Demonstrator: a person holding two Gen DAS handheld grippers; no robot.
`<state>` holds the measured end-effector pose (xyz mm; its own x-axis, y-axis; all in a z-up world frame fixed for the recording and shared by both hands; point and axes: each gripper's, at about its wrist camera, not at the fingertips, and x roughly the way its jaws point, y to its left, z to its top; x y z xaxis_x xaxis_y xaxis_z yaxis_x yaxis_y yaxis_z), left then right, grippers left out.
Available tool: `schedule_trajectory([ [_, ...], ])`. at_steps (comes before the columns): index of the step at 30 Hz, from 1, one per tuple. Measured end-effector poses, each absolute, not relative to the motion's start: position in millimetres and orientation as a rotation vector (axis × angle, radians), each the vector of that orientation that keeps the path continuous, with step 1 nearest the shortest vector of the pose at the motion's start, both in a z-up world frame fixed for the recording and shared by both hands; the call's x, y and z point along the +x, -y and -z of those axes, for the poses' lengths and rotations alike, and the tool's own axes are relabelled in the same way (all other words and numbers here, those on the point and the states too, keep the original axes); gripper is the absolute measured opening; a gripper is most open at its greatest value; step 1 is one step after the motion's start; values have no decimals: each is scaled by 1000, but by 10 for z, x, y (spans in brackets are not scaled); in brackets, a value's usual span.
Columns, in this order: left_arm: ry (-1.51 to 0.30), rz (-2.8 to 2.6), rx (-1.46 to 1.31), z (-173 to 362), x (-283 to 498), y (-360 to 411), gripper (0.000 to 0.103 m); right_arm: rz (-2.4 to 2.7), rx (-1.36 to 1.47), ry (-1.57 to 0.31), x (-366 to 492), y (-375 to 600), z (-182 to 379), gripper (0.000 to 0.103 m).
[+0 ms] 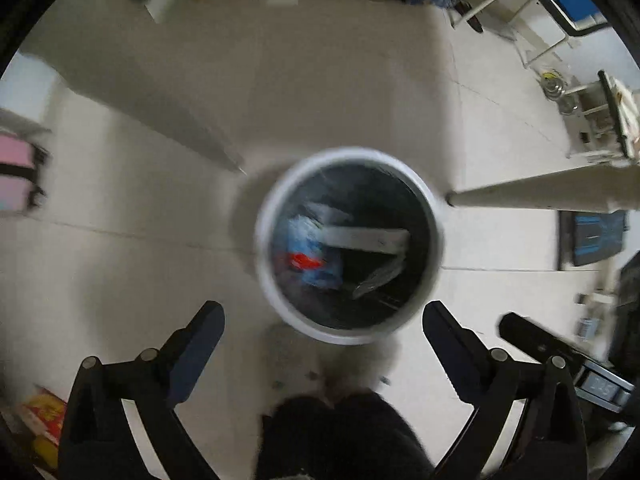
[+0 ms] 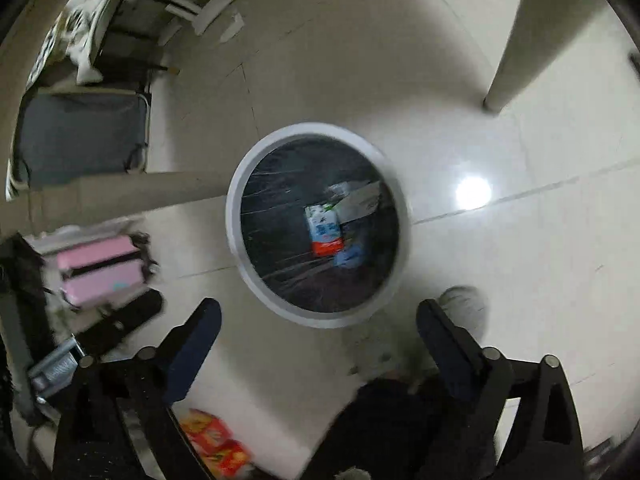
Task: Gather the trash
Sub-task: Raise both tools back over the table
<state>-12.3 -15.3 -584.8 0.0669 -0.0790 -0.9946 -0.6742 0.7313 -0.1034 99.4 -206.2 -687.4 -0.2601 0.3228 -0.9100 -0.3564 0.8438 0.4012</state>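
Trash lies inside the white round bin (image 1: 349, 245), which stands on the pale tiled floor (image 1: 140, 208) just ahead of both grippers, and both cameras look down into it from above.

Nearest to the left gripper (image 1: 323, 322) are its two dark fingers, spread wide apart with nothing between them. Below and between them, dark trouser legs (image 1: 340, 436) and a pale fuzzy slipper (image 1: 292, 352) are seen. Beyond the left fingertip side, low at the edge, a red and yellow packet (image 1: 44, 416) lies on the floor. Straight ahead of the jaws, the bin has a black liner, and in it rest a blue and red packet (image 1: 308, 248) and a grey flat carton (image 1: 366, 238); the picture is blurred, so I cannot read them. Beyond the bin, to the right, a pale table leg (image 1: 532, 194) meets the floor.

The right gripper (image 2: 318, 318) also has its jaws wide apart and empty. Close under its left finger, red and yellow packets (image 2: 214, 440) lie on the tiles. Outside that finger, a pink case (image 2: 100, 272) sits beside the other gripper's dark finger (image 2: 124, 320). Ahead, the bin's rim (image 2: 236, 184) nearly reaches the gap between the fingers. Inside it, a blue, white and red carton (image 2: 325, 232) stands out. Farther off, a grey folding cot (image 2: 80, 136) is on the left.
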Motion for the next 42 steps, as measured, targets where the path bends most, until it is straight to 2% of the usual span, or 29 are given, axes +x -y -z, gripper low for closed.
schedule_trajectory([
  [7,-1460,-552,-565,5207,-275,308,101,-573,-349,-1549,884,1995,6112,100],
  [13,-1465,-557,-550,4643,-408,407,101,-542,-423,-1477,846,2046,5373,100],
  [32,-1360,-544,-501,2679,-628,501,101,-591,-373,-1397,452,2250,2905,100],
  [37,-1277,-569,-483,2310,-459,334,101,-614,-269,-1371,602,2168,2324,100],
  [42,-1213,-631,-412,1971,-25,18,101,-599,-197,-1344,1112,1898,1996,100],
])
